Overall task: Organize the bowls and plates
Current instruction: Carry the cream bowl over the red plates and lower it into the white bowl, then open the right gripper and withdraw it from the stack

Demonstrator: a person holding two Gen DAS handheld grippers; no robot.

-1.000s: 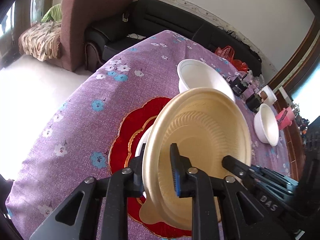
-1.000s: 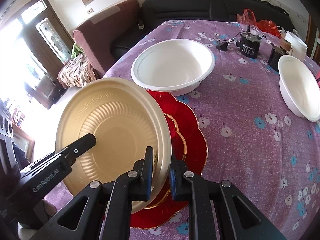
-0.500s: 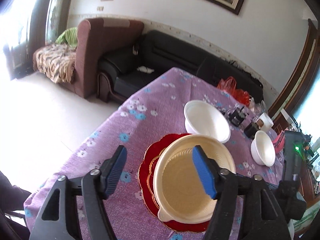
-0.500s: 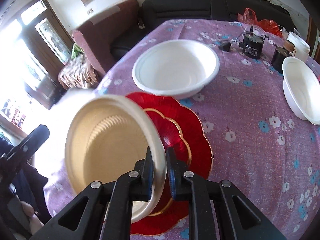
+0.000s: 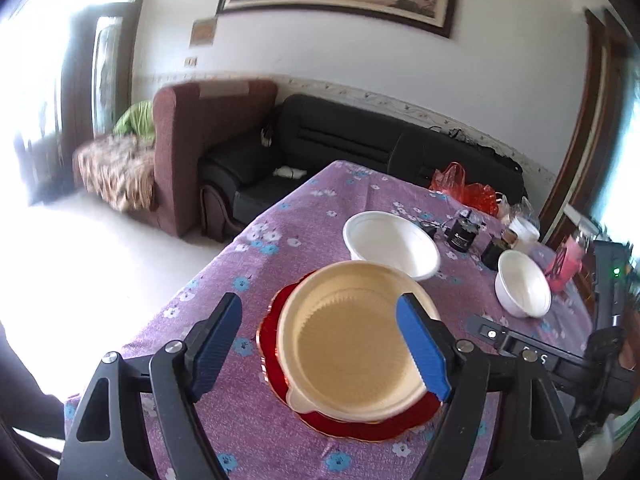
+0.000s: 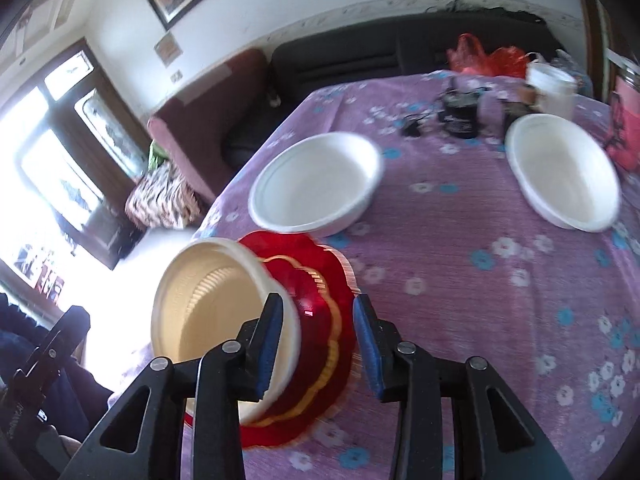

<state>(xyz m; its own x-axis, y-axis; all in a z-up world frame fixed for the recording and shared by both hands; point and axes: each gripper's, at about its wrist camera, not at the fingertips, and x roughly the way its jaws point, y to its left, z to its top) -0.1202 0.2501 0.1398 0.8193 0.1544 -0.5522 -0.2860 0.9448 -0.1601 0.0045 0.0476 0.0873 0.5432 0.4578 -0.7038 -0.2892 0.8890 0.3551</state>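
Observation:
A gold paper plate [image 5: 352, 344] lies on a red scalloped plate [image 5: 360, 428] near the table's front corner. My left gripper [image 5: 320, 344] is open, raised above the gold plate and apart from it. In the right wrist view the gold plate [image 6: 208, 304] sits tilted on the red plate [image 6: 316, 320]. My right gripper [image 6: 318, 340] is open, its blue pads astride the plates' edge, gripping nothing. A large white bowl [image 6: 316, 188] and a smaller white bowl [image 6: 560, 172] stand farther back.
The purple flowered tablecloth [image 6: 460, 260] covers the table. Black gadgets [image 6: 460, 116], a white cup [image 6: 552, 84], a red bag [image 5: 460, 184] and a pink item [image 5: 568, 264] sit at the far end. Sofas [image 5: 320, 140] stand beyond the table.
Both grippers have let go of the gold plate. The left opened first and lifted away; the right then opened. The plate dropped onto the red plate.

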